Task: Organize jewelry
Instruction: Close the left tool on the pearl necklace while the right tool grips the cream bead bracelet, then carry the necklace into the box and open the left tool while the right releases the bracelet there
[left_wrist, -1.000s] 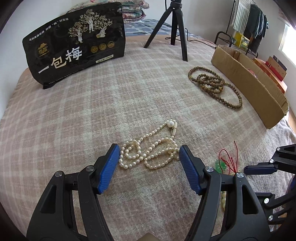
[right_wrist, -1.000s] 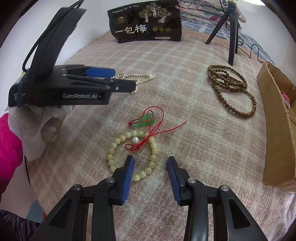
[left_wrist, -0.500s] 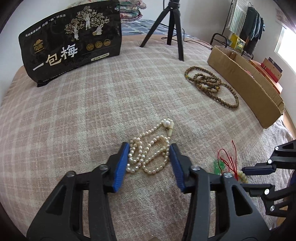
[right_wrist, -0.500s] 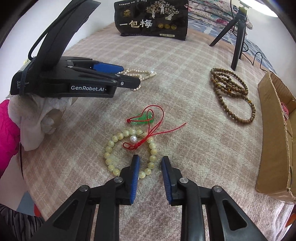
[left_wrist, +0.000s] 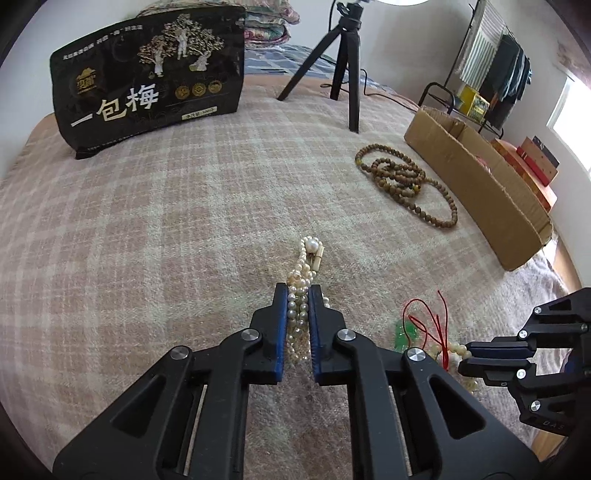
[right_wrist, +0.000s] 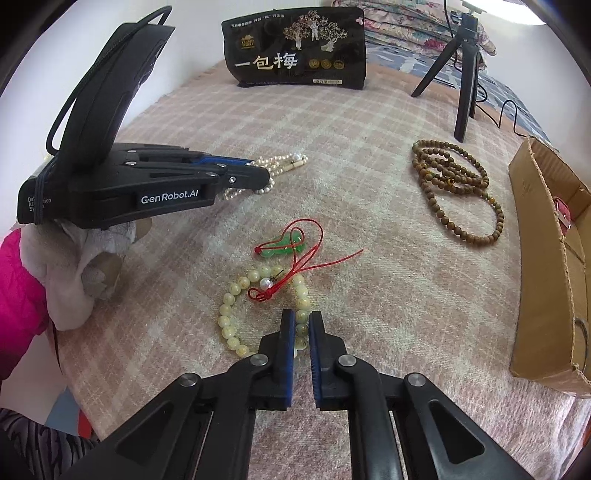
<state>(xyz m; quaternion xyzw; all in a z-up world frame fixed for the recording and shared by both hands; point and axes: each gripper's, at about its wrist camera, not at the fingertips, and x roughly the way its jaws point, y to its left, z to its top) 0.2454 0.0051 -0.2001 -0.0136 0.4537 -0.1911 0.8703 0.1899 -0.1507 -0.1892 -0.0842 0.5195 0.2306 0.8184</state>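
My left gripper (left_wrist: 298, 295) is shut on a bunched white pearl necklace (left_wrist: 304, 271) that lies on the plaid blanket; its clasp end pokes out ahead of the fingers. It also shows in the right wrist view (right_wrist: 280, 164). My right gripper (right_wrist: 301, 319) is shut on the near side of a pale yellow bead bracelet (right_wrist: 236, 295). A green pendant on red cord (right_wrist: 282, 247) lies across that bracelet. A brown wooden bead necklace (right_wrist: 456, 184) lies coiled at the right, also in the left wrist view (left_wrist: 400, 177).
A cardboard box (left_wrist: 476, 184) lies along the right edge of the bed. A black printed bag (left_wrist: 147, 77) stands at the back. A black tripod (left_wrist: 343, 62) stands behind the brown beads. The bed's edge is near on the left (right_wrist: 74, 369).
Both grippers have closed: the left one squeezed the pearl necklace into a bundle between its fingers, the right one closed on the yellow bracelet's near beads.
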